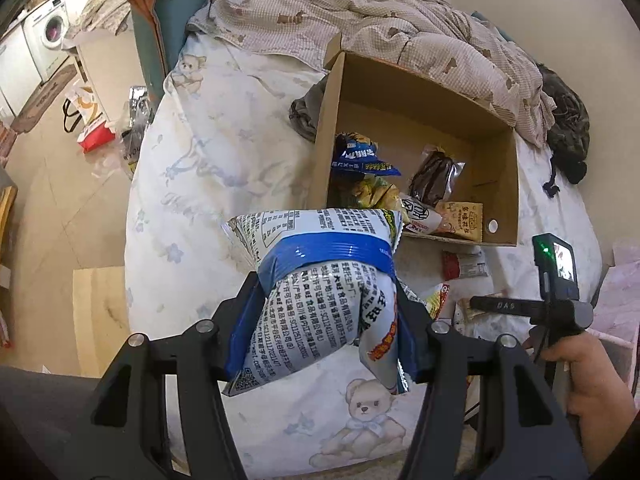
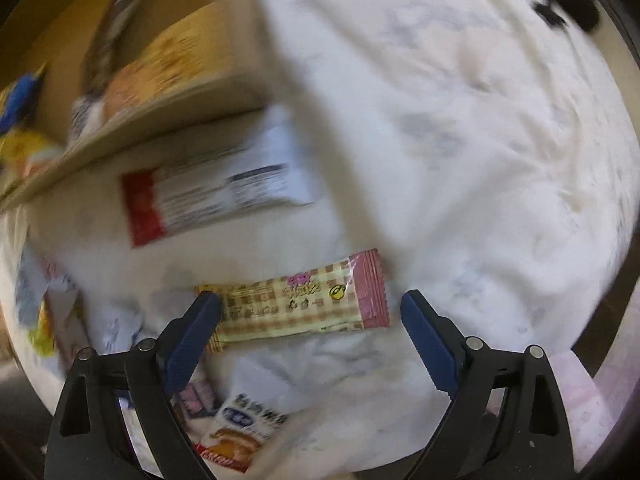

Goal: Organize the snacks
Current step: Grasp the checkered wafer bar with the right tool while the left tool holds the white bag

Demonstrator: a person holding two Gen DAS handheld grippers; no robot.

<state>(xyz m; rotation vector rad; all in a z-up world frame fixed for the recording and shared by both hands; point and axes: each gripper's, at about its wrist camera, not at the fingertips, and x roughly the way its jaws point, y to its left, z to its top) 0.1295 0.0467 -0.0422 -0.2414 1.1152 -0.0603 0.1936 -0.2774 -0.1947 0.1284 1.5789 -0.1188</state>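
A bed (image 1: 224, 168) covered with a white sheet printed with teddy bears carries everything, and a crumpled beige blanket (image 1: 400, 28) is heaped along its far side. A brown cardboard box (image 1: 420, 92) sits open on the sheet just in front of that blanket; inside it lie a blue and yellow bag (image 1: 362, 160), a dark sealed packet (image 1: 434, 178) and a small orange packet (image 1: 466, 218). In front of the box, above the sheet, the left gripper (image 1: 326, 320) has its 2 blue-padded fingers pressed into the sides of a white and blue snack bag (image 1: 324, 280), which bulges between them and is held clear of the bed. To the right of the box's near wall, the right gripper (image 2: 312, 312) is spread wide with nothing between its fingers; a pink and yellow checked bar (image 2: 296, 304) lies flat on the sheet in that gap, its left end by the left finger. Between the bar and the box lies a red and white packet (image 2: 216, 192), blurred in the right wrist view.
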